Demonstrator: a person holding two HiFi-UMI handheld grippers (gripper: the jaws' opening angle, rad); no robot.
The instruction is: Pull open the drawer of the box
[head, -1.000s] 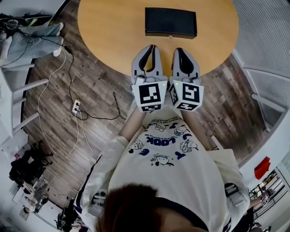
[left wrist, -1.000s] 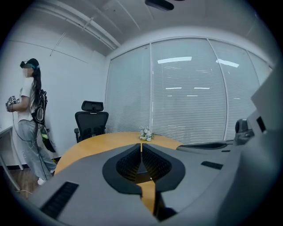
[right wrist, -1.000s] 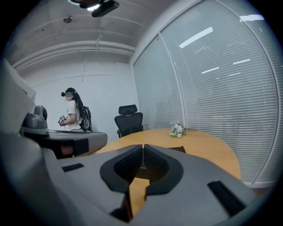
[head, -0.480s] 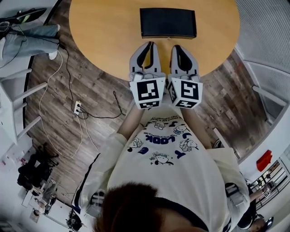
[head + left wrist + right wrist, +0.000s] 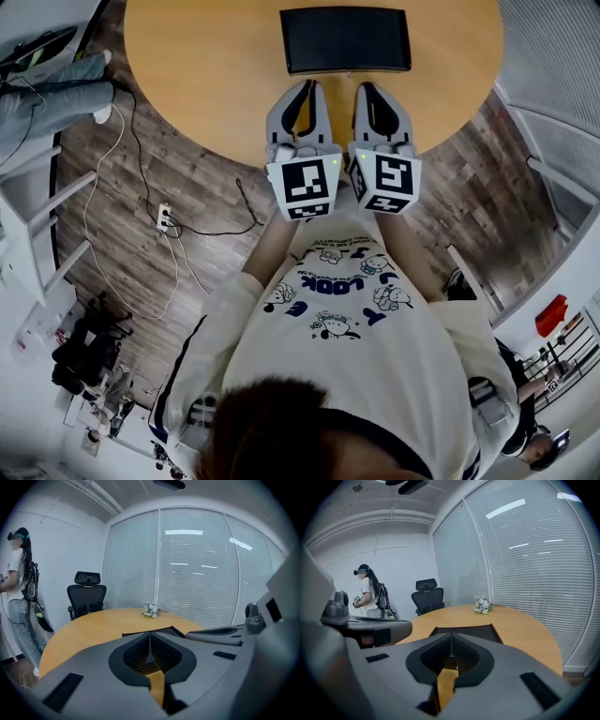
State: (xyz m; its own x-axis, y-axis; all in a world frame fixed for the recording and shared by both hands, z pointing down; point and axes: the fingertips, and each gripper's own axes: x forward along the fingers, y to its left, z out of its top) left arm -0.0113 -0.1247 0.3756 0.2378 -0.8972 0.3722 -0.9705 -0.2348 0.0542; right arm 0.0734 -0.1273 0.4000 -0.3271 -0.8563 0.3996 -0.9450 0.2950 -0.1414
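A flat black box lies on the round wooden table, its front edge facing me. In the head view my left gripper and right gripper hang side by side over the table's near edge, just short of the box and not touching it. Both are shut with nothing between the jaws. The left gripper view shows its jaws pressed together, with the box as a dark strip just beyond. Past the closed jaws in the right gripper view, the box's top lies close ahead.
A small bunch of flowers stands at the table's far side. A black office chair and a standing person are behind the table. On the wood floor to the left lie a cable and a power strip.
Both grippers have moved forward over the table's edge, closer to the box's front. Their jaws have stayed shut.
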